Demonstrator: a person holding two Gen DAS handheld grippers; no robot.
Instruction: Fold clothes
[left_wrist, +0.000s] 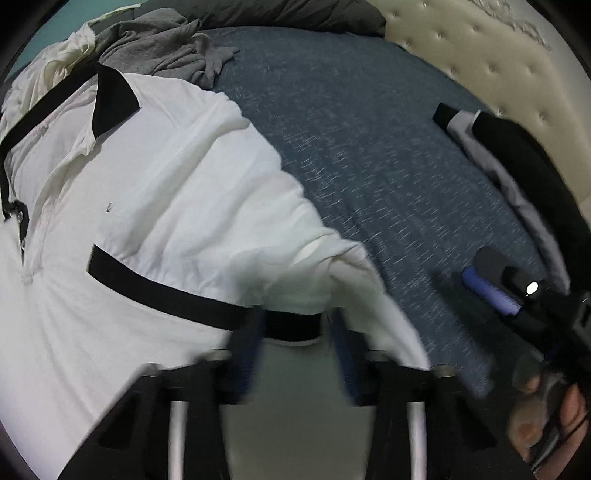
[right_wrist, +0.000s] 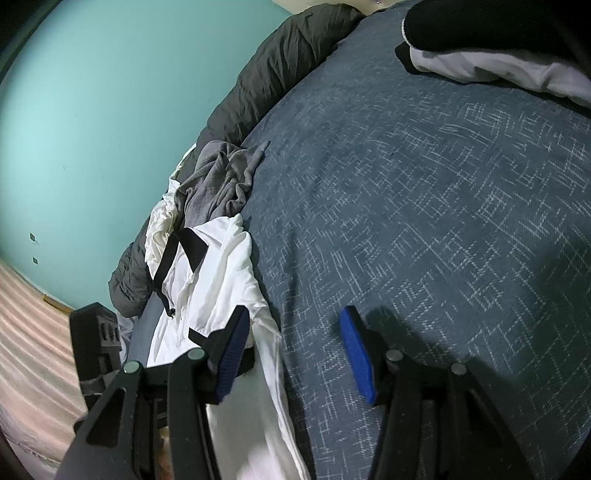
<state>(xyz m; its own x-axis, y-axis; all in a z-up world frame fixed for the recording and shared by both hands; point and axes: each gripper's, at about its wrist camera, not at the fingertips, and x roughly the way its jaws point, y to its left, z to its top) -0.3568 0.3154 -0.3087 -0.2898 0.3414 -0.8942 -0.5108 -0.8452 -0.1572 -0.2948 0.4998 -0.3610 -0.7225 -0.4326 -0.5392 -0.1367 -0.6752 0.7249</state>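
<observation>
Pinching down at the near edge of the bed (right_wrist: 424, 206), the left gripper (left_wrist: 297, 332) has its blue pads on either side of a black band at the end of a sleeve of the white shirt (left_wrist: 155, 206); the picture is blurred there, so whether the pads already press the cloth I cannot tell, though the band sits between them. The right gripper (right_wrist: 295, 354) hangs over the blue patterned bed cover with its jaws spread and nothing in them; its left pad stands in front of the shirt's black trim and its right pad over bare cover. In the left wrist view that same gripper shows near the right side, with part of a person's hand (left_wrist: 546, 406) on its handle.

The white shirt lies spread along the left side of the bed, its black collar toward the far end, black placket running down from it, and one sleeve folded across the chest. Just beyond the collar, touching the shirt, sits a crumpled grey garment (right_wrist: 218, 177), with a cream-white cloth (left_wrist: 79, 48) bunched beside it. A dark quilt (right_wrist: 280, 66) runs along the far left edge of the bed. Toward the far right corner, well apart from the shirt, rests a folded pile of black and pale grey clothes (right_wrist: 491, 48), next to a tufted cream headboard (left_wrist: 480, 55).
</observation>
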